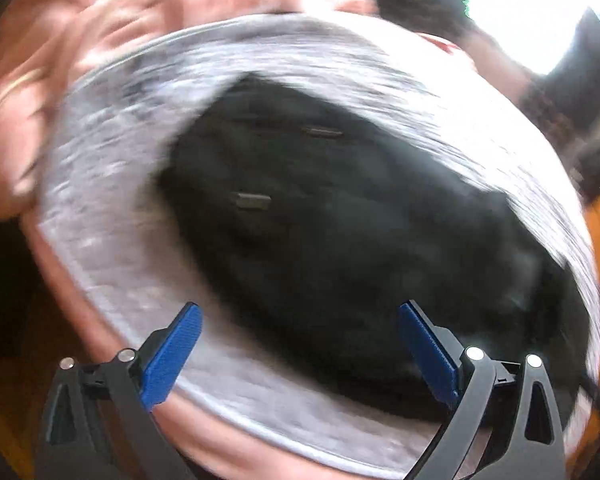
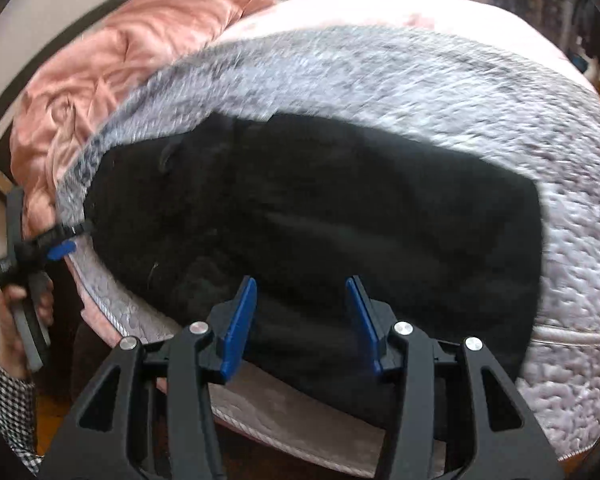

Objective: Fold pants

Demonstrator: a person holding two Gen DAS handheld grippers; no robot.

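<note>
Looking down both wrists, I see the black pants (image 2: 312, 232) lying as a compact dark slab on the grey blanket (image 2: 420, 80), near its front edge. I judge they are already folded at least once, though blur hides the layers; one more fold or a tidy-up may remain. My left gripper (image 1: 300, 348) is spread wide and empty above the pants. My right gripper (image 2: 300, 320) is parted too, gripping nothing. A pink quilt (image 2: 120, 60) is bunched behind the blanket, well apart; nothing blocks me.
</note>
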